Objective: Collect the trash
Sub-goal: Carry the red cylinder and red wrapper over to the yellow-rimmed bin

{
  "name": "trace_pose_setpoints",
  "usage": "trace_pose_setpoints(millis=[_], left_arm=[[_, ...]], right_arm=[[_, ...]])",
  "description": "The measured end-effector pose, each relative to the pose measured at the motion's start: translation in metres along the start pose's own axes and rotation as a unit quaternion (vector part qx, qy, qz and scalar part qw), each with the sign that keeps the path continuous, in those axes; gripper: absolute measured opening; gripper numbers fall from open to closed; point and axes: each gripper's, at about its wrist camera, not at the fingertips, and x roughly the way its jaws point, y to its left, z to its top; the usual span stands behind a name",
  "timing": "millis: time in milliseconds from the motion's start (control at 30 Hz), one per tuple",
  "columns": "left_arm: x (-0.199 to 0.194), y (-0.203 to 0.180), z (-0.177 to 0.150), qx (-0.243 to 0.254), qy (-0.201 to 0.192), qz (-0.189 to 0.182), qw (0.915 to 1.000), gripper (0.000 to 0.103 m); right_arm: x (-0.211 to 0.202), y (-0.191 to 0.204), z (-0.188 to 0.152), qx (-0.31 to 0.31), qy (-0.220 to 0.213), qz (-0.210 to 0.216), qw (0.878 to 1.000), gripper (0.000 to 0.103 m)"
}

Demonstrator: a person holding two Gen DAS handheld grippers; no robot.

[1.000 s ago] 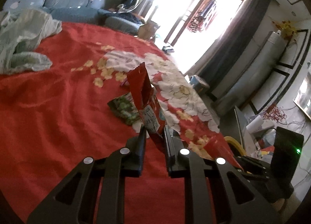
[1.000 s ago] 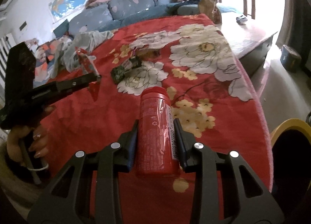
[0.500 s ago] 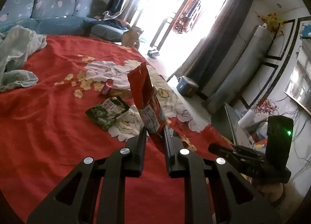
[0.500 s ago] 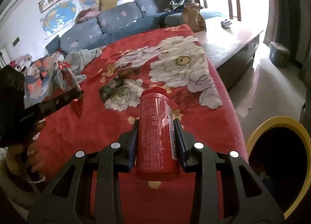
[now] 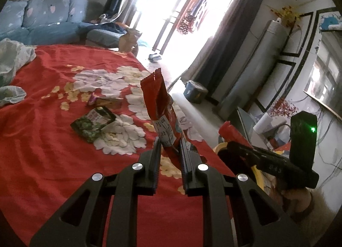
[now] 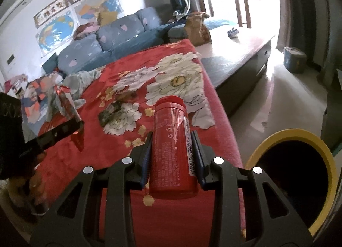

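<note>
My left gripper (image 5: 170,143) clamped narrow on red snack wrapper (image 5: 160,107); wrapper stands upright between pads, above red floral blanket (image 5: 42,150). My right gripper (image 6: 172,140) closed on red canister (image 6: 172,150), jaws pressing both sides, cap pointing away from me. I see yellow-rimmed bin (image 6: 325,152) just right of canister, beside blanket edge. Green packet (image 5: 93,124) and small purple-ended wrapper (image 5: 104,100) lie flat on blanket near white flower print, apart from both grippers.
</note>
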Motion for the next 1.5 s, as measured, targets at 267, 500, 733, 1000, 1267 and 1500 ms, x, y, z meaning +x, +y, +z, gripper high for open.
trace_pose_setpoints(millis=[267,500,733,1000,1267,1500], left_arm=[[0.009,-0.021,-0.003,0.022,0.012,-0.017,0.9995,0.016],[0.015,-0.040,-0.006,0.042,0.022,-0.029,0.9985,0.016],[0.025,-0.061,-0.011,0.065,0.034,-0.045,0.9963,0.016],[0.038,-0.085,-0.016,0.090,0.051,-0.064,0.9926,0.016],[0.054,-0.118,-0.021,0.122,0.065,-0.088,0.9864,0.016],[0.073,-0.144,-0.028,0.142,0.082,-0.108,0.9805,0.016]], right_arm=[[-0.015,-0.021,-0.001,0.025,-0.016,-0.016,0.999,0.027],[-0.025,-0.038,-0.003,0.046,-0.029,-0.032,0.998,0.027],[-0.034,-0.057,-0.005,0.071,-0.042,-0.048,0.995,0.027],[-0.048,-0.084,-0.009,0.103,-0.061,-0.068,0.990,0.027],[-0.064,-0.114,-0.014,0.138,-0.080,-0.095,0.983,0.027],[-0.074,-0.144,-0.023,0.174,-0.089,-0.123,0.973,0.027]])
